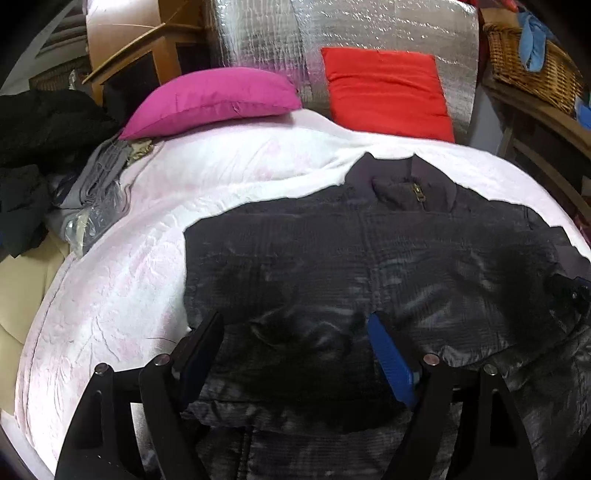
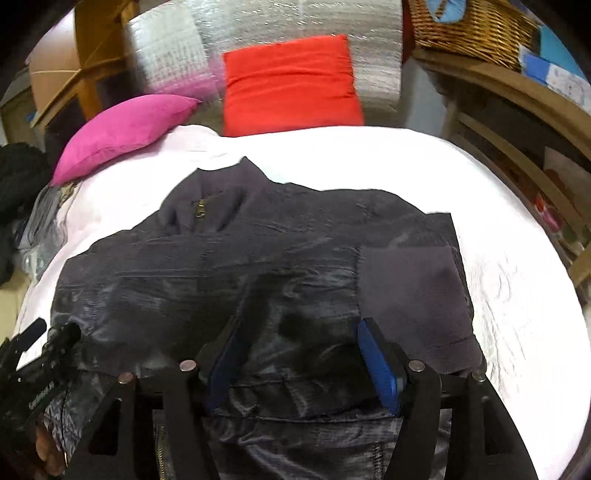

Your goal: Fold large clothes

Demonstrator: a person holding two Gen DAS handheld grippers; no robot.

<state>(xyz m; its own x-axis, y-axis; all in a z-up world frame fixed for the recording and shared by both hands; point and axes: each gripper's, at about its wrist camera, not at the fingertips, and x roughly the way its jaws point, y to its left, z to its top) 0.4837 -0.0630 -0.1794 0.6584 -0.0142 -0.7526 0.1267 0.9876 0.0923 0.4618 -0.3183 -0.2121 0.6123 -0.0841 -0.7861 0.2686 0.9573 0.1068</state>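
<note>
A dark, shiny quilted jacket (image 1: 332, 251) lies flat on a white bedcover (image 1: 122, 280), its collar and brass zip (image 1: 416, 192) pointing away from me. Its sleeves are folded in over the body, and a matte grey panel (image 2: 413, 288) shows on its right side. My left gripper (image 1: 293, 325) hovers open over the lower left part of the jacket, with nothing pressed between its pads. My right gripper (image 2: 299, 328) is open just above the jacket (image 2: 221, 266) near the grey panel, holding nothing. The left gripper (image 2: 37, 350) also shows at the lower left edge of the right wrist view.
A pink pillow (image 1: 210, 99) and a red cushion (image 1: 388, 88) lean against a silver padded backing (image 1: 280, 37) at the head of the bed. A heap of dark clothes (image 1: 40, 125) lies to the left. A wicker basket (image 2: 469, 29) and wooden shelves (image 2: 517, 147) stand on the right.
</note>
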